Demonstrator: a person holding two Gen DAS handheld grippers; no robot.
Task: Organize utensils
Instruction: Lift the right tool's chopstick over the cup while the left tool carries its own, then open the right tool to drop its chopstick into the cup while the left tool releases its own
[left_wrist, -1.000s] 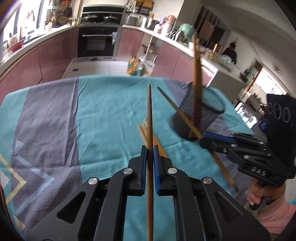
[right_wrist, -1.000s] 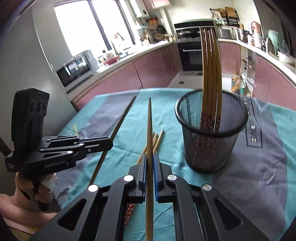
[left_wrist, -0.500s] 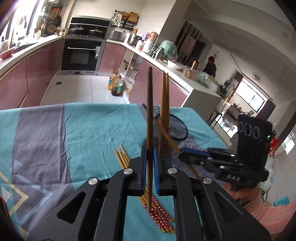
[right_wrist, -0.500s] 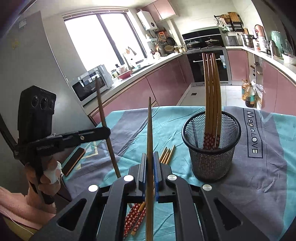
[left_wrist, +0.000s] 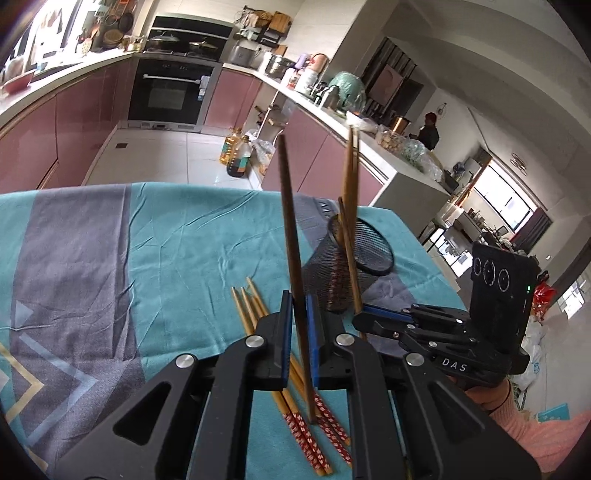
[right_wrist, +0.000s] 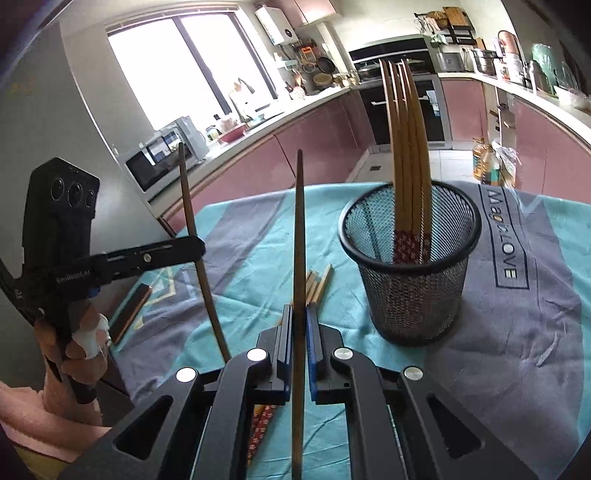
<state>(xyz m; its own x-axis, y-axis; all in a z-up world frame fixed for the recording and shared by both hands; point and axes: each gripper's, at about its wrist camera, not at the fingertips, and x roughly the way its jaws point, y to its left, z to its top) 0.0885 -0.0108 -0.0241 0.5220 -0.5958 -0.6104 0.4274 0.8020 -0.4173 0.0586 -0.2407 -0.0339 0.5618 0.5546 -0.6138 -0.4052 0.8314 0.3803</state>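
My left gripper (left_wrist: 298, 306) is shut on a dark brown chopstick (left_wrist: 290, 229) held nearly upright above the table. My right gripper (right_wrist: 299, 321) is shut on another dark chopstick (right_wrist: 300, 236), also upright. Each gripper shows in the other's view, the right one (left_wrist: 360, 320) and the left one (right_wrist: 197, 248). A black mesh cup (right_wrist: 412, 273) stands to the right with several light bamboo chopsticks (right_wrist: 404, 147) in it; it also shows in the left wrist view (left_wrist: 343, 273). More bamboo chopsticks with red patterned ends (left_wrist: 303, 417) lie on the cloth below my grippers.
A teal and grey tablecloth (right_wrist: 517, 350) covers the table. A dark flat bar (right_wrist: 129, 314) lies near the table's left edge. Pink kitchen cabinets (left_wrist: 74, 122) and an oven (left_wrist: 170, 96) stand beyond the table. A person (left_wrist: 428, 127) stands far back.
Both grippers have tipped their chopsticks from slanting to nearly upright and risen above the table. The mesh cup now sits lower and to the right in both views.
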